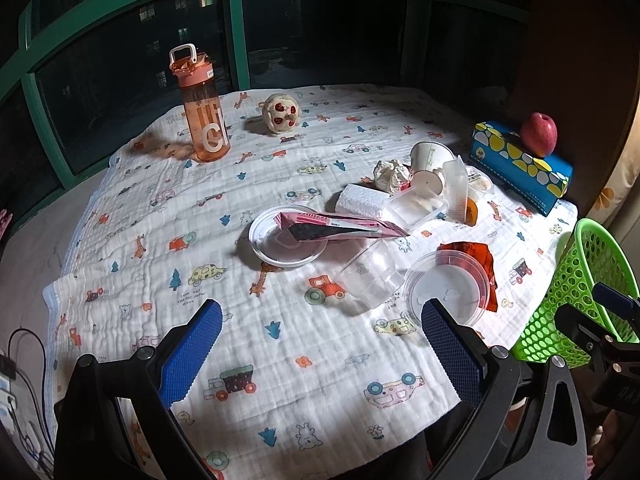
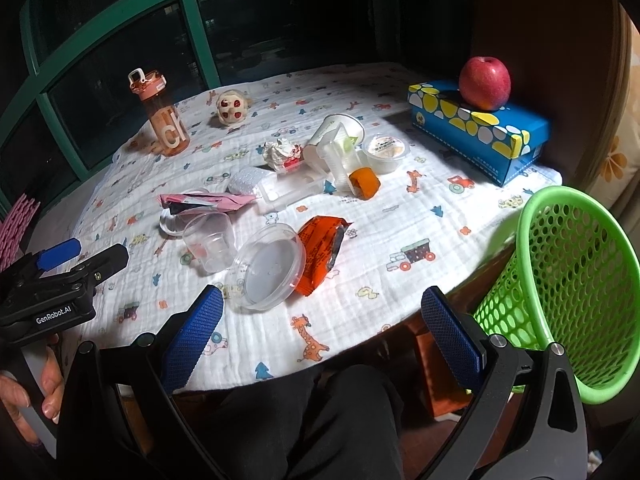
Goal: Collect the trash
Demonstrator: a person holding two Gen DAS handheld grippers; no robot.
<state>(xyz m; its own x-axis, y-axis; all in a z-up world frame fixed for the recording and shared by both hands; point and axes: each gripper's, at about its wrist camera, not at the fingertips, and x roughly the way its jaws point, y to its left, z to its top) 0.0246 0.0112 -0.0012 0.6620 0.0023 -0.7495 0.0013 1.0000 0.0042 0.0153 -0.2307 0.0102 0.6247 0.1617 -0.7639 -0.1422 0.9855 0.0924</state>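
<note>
Trash lies on a round table with a printed white cloth [image 1: 280, 340]: a pink wrapper [image 1: 340, 226] on a clear lid [image 1: 288, 240], a clear cup [image 1: 372, 276] on its side, a clear lid [image 1: 448, 288] over a red wrapper [image 1: 476, 256], a paper cup [image 1: 430, 158], crumpled paper [image 1: 390, 174] and clear trays. A green mesh basket [image 2: 560, 280] stands at the table's right edge. My left gripper [image 1: 320, 354] is open and empty over the near cloth. My right gripper [image 2: 320, 336] is open and empty at the table's near edge, left of the basket.
A pink water bottle [image 1: 204, 108] and a round toy [image 1: 282, 114] stand at the back. A blue box [image 1: 520, 164] with a red apple [image 1: 538, 134] on it sits at the right. A dark window is behind the table.
</note>
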